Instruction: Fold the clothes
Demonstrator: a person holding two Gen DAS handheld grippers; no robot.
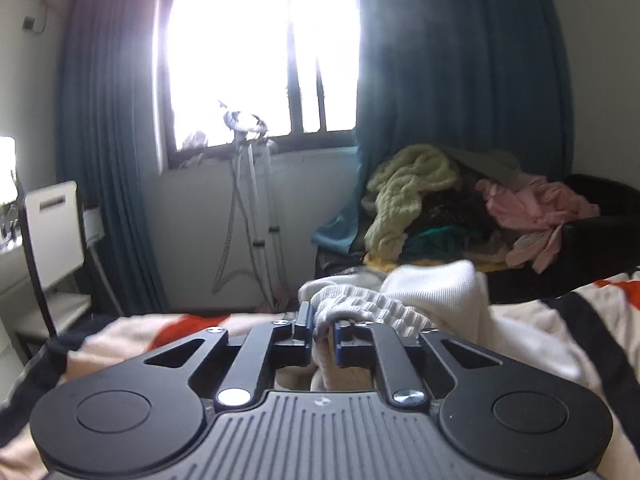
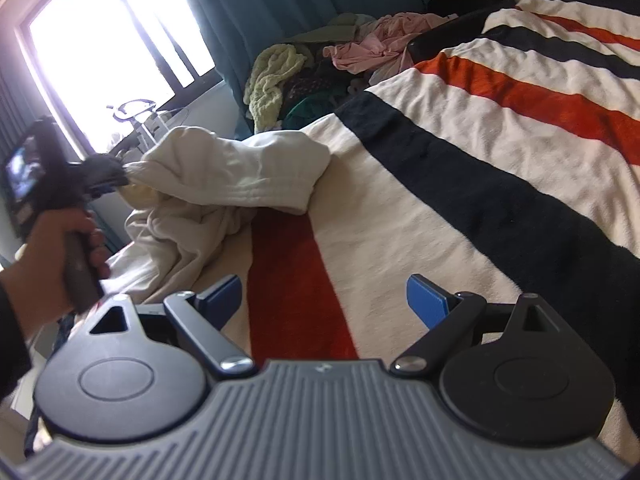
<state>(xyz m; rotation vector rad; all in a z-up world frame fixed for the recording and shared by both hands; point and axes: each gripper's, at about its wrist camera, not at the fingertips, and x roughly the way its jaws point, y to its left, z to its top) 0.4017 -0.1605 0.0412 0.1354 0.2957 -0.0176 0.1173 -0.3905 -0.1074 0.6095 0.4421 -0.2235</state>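
A cream-white garment (image 2: 224, 172) lies bunched on the striped bedspread (image 2: 500, 128). My left gripper (image 1: 322, 330) is shut on a ribbed edge of the cream-white garment (image 1: 372, 304), lifting it off the bed. In the right wrist view the left gripper (image 2: 120, 176) shows at the far left, held by a hand (image 2: 60, 248), pinching the cloth's corner. My right gripper (image 2: 324, 300) hovers low over the bedspread, fingers wide apart and nothing between them, a short way in front of the garment.
A heap of mixed clothes (image 1: 460, 208), with yellow-green knit and pink pieces, sits on a dark seat beside the bed. Teal curtains (image 1: 460, 60) frame a bright window (image 1: 256, 48). A stand (image 1: 248, 200) leans under the sill. A white chair (image 1: 56, 232) stands left.
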